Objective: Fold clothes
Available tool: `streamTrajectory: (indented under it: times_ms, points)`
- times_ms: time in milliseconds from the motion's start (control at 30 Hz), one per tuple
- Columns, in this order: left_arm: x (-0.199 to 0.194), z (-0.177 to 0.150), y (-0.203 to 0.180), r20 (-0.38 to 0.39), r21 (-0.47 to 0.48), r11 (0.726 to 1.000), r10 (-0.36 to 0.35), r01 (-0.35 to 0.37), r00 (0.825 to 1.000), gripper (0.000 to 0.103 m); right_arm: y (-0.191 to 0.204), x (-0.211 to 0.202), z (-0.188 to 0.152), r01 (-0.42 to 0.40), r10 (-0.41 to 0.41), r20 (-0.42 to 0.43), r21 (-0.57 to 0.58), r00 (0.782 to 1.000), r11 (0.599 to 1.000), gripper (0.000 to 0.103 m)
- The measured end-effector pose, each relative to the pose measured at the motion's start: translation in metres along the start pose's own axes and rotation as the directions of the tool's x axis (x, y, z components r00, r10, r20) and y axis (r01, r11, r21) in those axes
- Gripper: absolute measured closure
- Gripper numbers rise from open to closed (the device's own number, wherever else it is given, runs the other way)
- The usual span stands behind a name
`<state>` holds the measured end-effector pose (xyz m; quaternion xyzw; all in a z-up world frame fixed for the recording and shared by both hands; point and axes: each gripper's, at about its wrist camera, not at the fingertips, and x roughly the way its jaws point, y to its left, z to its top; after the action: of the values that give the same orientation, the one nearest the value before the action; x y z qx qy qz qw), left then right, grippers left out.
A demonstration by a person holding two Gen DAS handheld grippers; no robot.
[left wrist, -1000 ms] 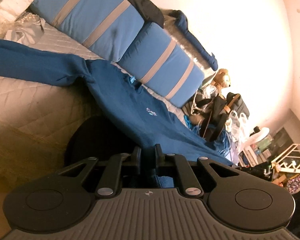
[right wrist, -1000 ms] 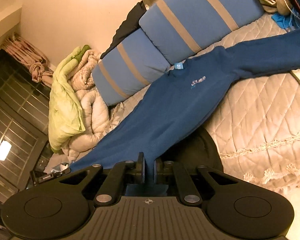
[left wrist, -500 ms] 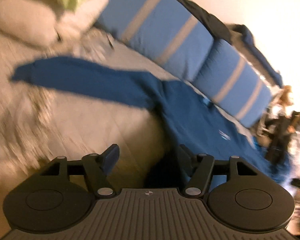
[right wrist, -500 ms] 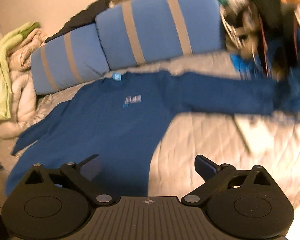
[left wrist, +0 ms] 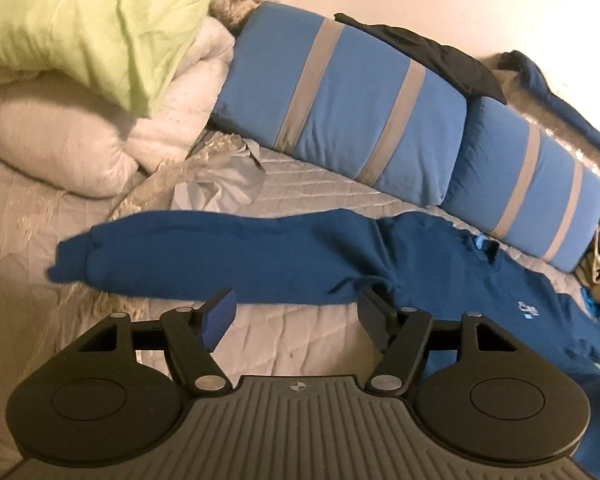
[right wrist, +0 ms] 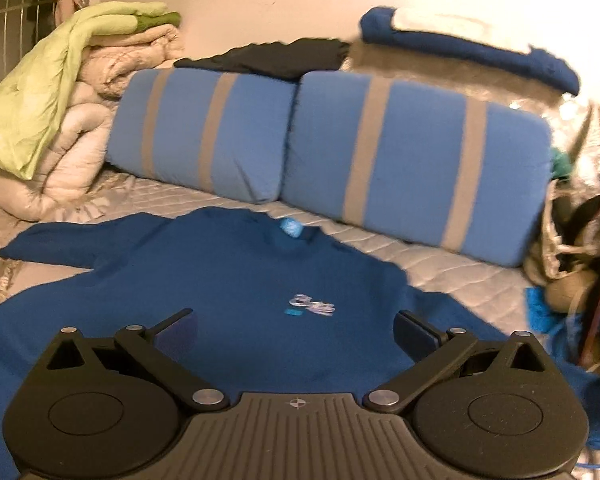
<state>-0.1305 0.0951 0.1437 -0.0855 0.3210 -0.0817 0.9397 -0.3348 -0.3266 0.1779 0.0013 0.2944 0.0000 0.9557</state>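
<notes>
My left hand-held gripper (left wrist: 296, 316) is released, its two fingers spread wide and holding nothing, tilted down toward the bed (left wrist: 292, 344). The quilted cover shows in the gap between the fingers. Just past the fingertips, at twelve o'clock, one sleeve (left wrist: 220, 256) of the blue sweatshirt (left wrist: 460, 280) lies flat, its cuff reaching toward nine o'clock and its body running off toward three o'clock. Beyond it, two blue cushions with grey stripes (left wrist: 380, 112) lean along the wall. At ten o'clock sits a heap of pale bedding with a green cover on top (left wrist: 92, 28).

My right hand-held gripper (right wrist: 296, 334) is also released, fingers wide apart and empty, pointing forward and slightly down over the sweatshirt's chest (right wrist: 240, 288). The garment lies face up on the bed, its small logo (right wrist: 312, 304) just ahead between the fingertips and its collar label (right wrist: 290, 227) farther at twelve o'clock. The striped cushions (right wrist: 400, 152) stand behind it, with a dark garment (right wrist: 272, 56) draped on top.
</notes>
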Motion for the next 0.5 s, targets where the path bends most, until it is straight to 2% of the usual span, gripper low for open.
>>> streamTrajectory:
  times_ms: [133,267,367,500]
  points:
    - [0.011,-0.005,0.001,0.006,0.001,1.0,-0.019,0.019,1.0,0.036,0.017,0.032,-0.006,-0.024,0.025,-0.024,0.022,0.999,0.999,0.0]
    - [0.023,-0.011,0.021,0.016,-0.058,0.998,-0.015,0.016,1.0,0.036,0.03,0.056,-0.016,-0.087,0.09,-0.037,0.081,0.995,0.993,0.0]
    - [0.025,-0.014,0.047,0.037,-0.16,0.987,0.02,-0.013,0.999,0.036,0.041,0.07,-0.022,-0.127,0.133,-0.059,0.101,0.989,0.987,0.0]
    - [0.022,-0.019,0.093,0.073,-0.342,0.94,0.016,0.01,0.997,0.036,0.054,0.08,-0.026,-0.185,0.193,-0.084,0.091,0.978,0.979,0.0]
